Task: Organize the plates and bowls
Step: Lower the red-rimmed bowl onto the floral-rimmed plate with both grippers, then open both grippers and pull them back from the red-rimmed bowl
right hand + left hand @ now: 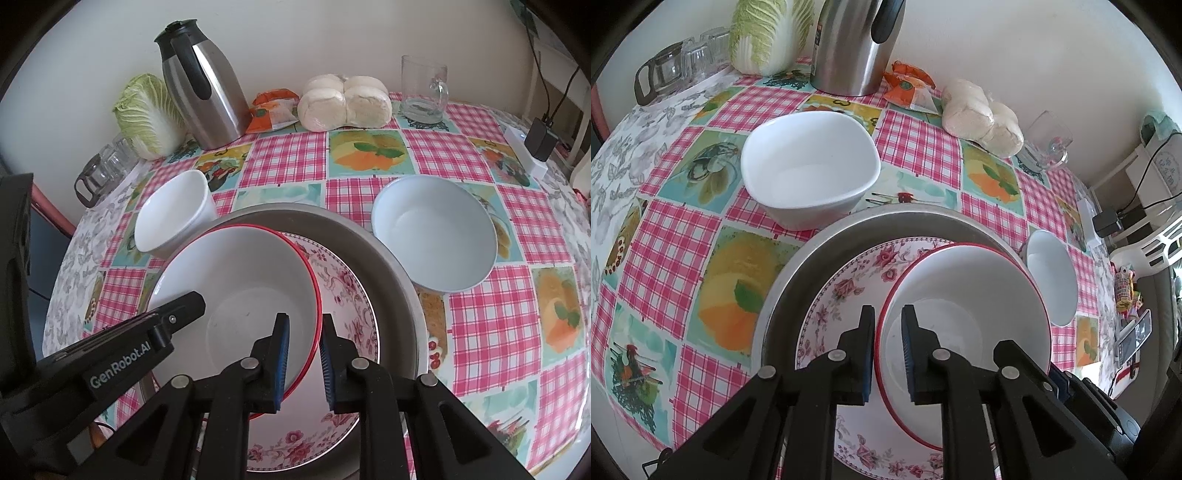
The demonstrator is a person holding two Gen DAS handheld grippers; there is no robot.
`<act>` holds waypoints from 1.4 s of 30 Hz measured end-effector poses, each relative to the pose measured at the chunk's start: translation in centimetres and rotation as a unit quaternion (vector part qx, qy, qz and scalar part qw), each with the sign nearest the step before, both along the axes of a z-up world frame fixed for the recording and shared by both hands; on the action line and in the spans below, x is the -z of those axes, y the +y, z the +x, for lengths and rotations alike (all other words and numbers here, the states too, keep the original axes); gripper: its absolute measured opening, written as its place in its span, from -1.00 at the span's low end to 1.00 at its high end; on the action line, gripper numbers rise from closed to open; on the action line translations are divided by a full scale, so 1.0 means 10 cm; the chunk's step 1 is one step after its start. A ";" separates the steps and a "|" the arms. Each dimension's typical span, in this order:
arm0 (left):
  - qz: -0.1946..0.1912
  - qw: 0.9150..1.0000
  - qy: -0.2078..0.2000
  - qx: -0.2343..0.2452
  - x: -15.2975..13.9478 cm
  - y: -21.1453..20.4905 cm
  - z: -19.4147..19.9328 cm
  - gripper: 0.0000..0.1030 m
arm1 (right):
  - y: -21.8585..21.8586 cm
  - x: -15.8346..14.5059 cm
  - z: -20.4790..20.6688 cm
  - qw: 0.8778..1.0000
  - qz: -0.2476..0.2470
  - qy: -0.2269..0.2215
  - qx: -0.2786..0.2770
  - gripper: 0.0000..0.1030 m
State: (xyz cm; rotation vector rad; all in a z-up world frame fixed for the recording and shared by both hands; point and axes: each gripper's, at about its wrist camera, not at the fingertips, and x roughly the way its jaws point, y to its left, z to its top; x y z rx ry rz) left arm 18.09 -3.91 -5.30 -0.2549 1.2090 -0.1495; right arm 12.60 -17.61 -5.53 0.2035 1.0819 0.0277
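Observation:
A red-rimmed white bowl (pixel 964 295) (pixel 240 273) sits over a floral plate (pixel 846 284) (pixel 347 295), which lies in a grey metal pan (pixel 886 218) (pixel 373 236). My left gripper (pixel 888 321) is shut on the bowl's left rim. My right gripper (pixel 304 328) is shut on its right rim. The left gripper's body (pixel 122 347) shows in the right wrist view. A squarish white bowl (pixel 809 166) (pixel 173 214) stands left of the pan. A round white bowl (pixel 1052 277) (pixel 432 229) stands to its right.
Along the far wall stand a steel thermos (pixel 203 88), a cabbage (pixel 147 114), an orange packet (pixel 273 110), bagged buns (pixel 343 101) and a glass mug (pixel 424 90). Glasses (pixel 107 166) stand at the table's left edge. A charger (pixel 535 147) lies at the right edge.

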 end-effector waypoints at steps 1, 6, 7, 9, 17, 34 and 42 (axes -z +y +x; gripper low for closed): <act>0.001 1.000 -0.002 0.000 -0.01 0.00 0.00 -0.72 | 0.00 0.00 0.00 1.000 0.000 0.000 0.000 -0.63; 0.005 1.000 -0.011 0.000 -0.07 0.00 -0.02 -0.72 | -0.02 -0.04 -0.03 1.000 0.001 -0.005 -0.002 -0.63; 0.006 1.000 -0.014 0.000 -0.10 0.00 -0.03 -0.72 | -0.03 -0.06 -0.04 1.000 0.001 -0.007 -0.001 -0.63; 0.008 1.000 -0.020 0.000 -0.14 0.00 -0.05 -0.72 | -0.04 -0.12 -0.07 1.000 0.001 -0.015 -0.002 -0.63; 0.013 0.998 -0.060 0.003 -0.39 0.01 -0.15 -0.55 | -0.09 -0.42 -0.20 0.998 0.005 -0.058 -0.001 -0.63; 0.036 0.996 -0.067 -0.044 -0.46 0.23 -0.18 0.36 | -0.34 -0.39 -0.21 0.998 -0.002 -0.048 0.047 0.18; 0.048 0.995 -0.059 -0.069 -0.39 0.34 -0.16 0.69 | -0.36 -0.36 -0.19 0.998 -0.002 -0.049 0.050 0.59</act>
